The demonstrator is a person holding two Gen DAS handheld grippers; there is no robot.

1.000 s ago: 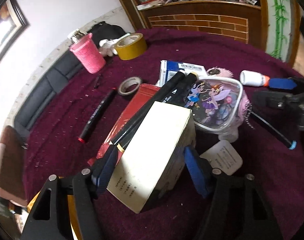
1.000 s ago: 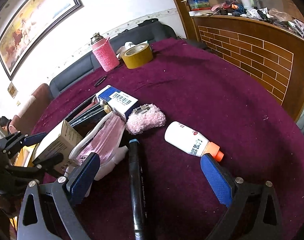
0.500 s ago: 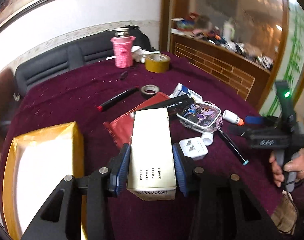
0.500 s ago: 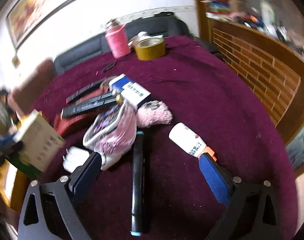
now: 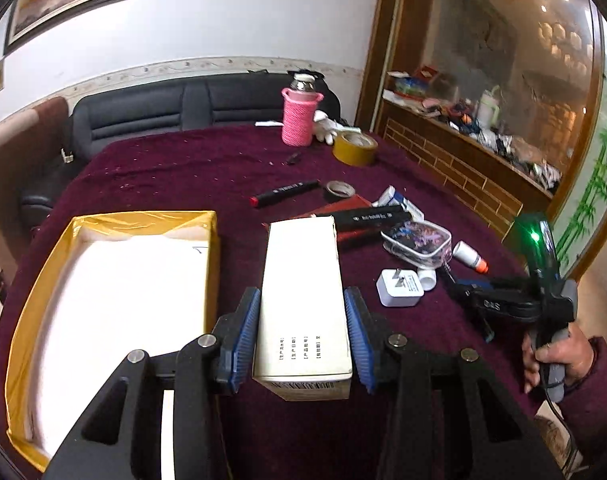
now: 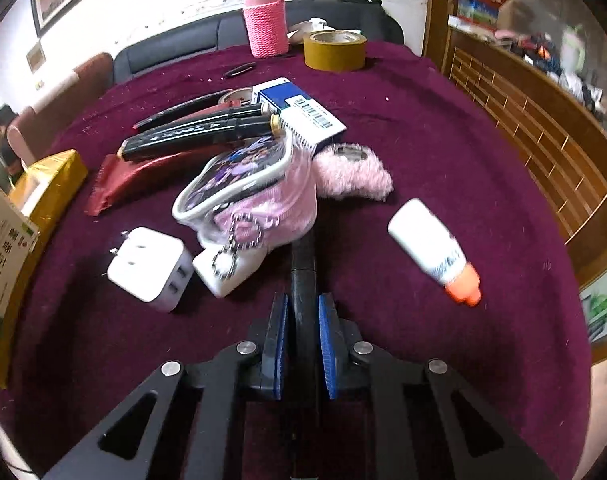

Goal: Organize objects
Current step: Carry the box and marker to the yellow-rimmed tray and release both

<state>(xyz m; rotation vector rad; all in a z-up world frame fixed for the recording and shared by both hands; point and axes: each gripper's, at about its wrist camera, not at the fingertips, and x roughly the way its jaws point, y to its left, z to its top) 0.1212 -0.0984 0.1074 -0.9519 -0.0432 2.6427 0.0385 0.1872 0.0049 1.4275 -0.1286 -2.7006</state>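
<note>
Left gripper (image 5: pixel 302 336) clamped on cream carton (image 5: pixel 303 296), blue pads pressed against both long sides, carton held above maroon tablecloth (image 5: pixel 183 168), just right of yellow-lined box (image 5: pixel 115 220). Right gripper (image 6: pixel 301 320) closed on black marker (image 6: pixel 302 264), pads tight on barrel; marker's far end runs under clear cartoon pouch (image 6: pixel 243 180). White charger (image 6: pixel 147 268) lies left of marker, white bottle with orange cap (image 6: pixel 435 250) to its right. Pink knitted bottle (image 6: pixel 265 20) and yellow tape roll (image 6: pixel 334 50) stand at far edge.

Even indoor light, fisheye-bent dark corners, right shelves blurred
</note>
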